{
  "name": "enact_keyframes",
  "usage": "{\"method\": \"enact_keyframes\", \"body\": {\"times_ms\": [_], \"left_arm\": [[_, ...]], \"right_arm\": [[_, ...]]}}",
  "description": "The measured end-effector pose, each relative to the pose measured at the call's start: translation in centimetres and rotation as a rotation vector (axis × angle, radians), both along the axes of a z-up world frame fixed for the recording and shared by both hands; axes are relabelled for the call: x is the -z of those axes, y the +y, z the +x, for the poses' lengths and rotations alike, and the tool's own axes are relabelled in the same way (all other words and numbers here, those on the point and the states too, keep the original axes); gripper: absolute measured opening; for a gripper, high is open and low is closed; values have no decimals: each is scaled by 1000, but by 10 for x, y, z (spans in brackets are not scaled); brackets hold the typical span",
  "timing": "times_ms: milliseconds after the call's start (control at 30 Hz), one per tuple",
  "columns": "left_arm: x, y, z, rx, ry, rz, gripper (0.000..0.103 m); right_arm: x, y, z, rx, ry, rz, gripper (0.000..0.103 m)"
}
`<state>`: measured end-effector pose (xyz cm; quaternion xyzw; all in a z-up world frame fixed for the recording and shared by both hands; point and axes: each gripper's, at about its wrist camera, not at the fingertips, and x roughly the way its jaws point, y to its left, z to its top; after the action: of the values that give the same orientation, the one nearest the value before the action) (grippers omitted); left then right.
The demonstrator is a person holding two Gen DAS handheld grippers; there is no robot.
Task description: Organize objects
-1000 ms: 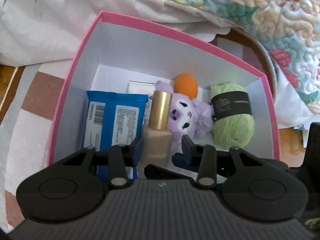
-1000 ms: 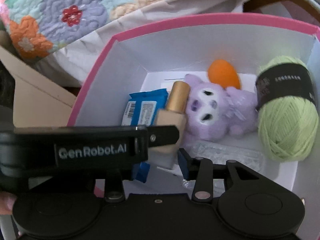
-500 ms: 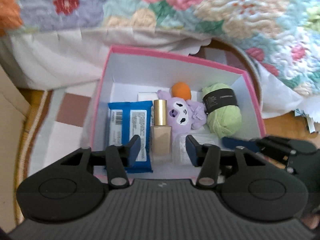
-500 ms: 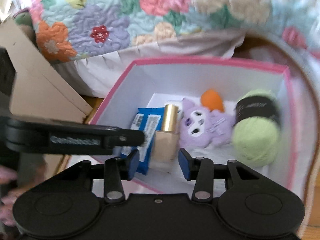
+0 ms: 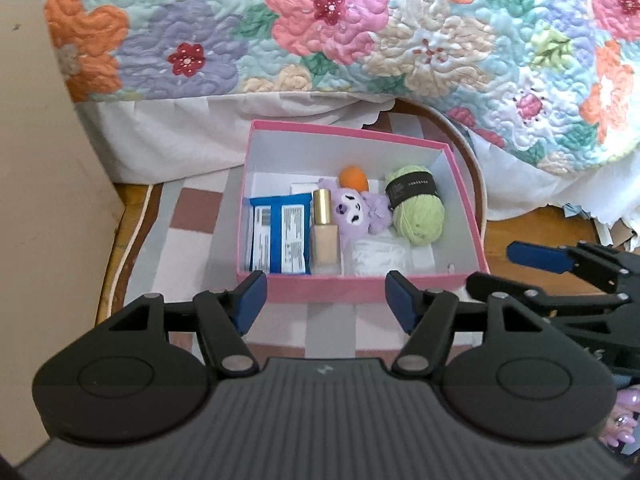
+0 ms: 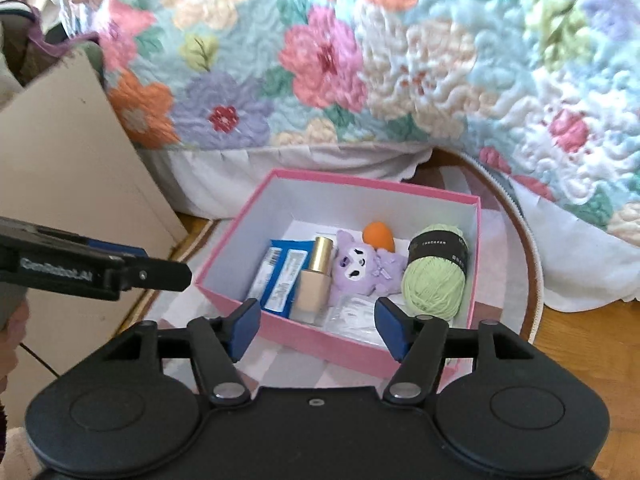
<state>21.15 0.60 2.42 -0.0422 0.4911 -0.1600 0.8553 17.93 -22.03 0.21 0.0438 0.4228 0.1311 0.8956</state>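
A pink box (image 5: 360, 292) (image 6: 348, 350) with white walls sits on a checked mat. Inside lie a blue packet (image 5: 280, 236) (image 6: 280, 276), a beige bottle with a gold cap (image 5: 325, 232) (image 6: 314, 284), a purple plush toy (image 5: 356, 212) (image 6: 366, 266), an orange ball (image 5: 353, 177) (image 6: 379, 235), a green yarn ball (image 5: 418, 210) (image 6: 436, 276) and a clear wrapped item (image 5: 378, 256) (image 6: 354, 314). My left gripper (image 5: 326, 306) is open and empty, held back above the box's near wall. My right gripper (image 6: 318, 328) is open and empty, also short of the box.
A flowered quilt (image 5: 340, 32) and white bed skirt (image 5: 192, 136) hang behind the box. A beige board (image 5: 44, 184) (image 6: 72, 168) stands at the left. The mat (image 5: 188, 240) lies on a wooden floor (image 5: 532, 236). The right gripper shows at the left view's right edge (image 5: 568, 280).
Both grippers have pulled back up and away from the box. The left gripper let go of the beige bottle, which now lies in the box, and both sets of jaws stand wider.
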Motion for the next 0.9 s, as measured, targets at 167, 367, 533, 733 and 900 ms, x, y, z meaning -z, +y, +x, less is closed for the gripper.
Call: {"method": "enact_keyframes", "body": {"times_ms": [167,367,533,733,900], "left_arm": [[-11,-1,-30,19,-33,65,64],[-16,1,-61,35,-45,90,65],[-18,4,-81,40,-54,102,65],[-18,5,-95,49,-63,122,65],[-15,8,-98,54,-57,142,65]], "right_arm": [[-20,2,-31,-12,-36,3,70],[-31,10,-63,-19,-50,-18,73],[-27,15,-81,-14,-24,-1,75],[-26,18,-100,-12,-17,-19,77],[-26,16,-107,3,-2,-28,78]]}}
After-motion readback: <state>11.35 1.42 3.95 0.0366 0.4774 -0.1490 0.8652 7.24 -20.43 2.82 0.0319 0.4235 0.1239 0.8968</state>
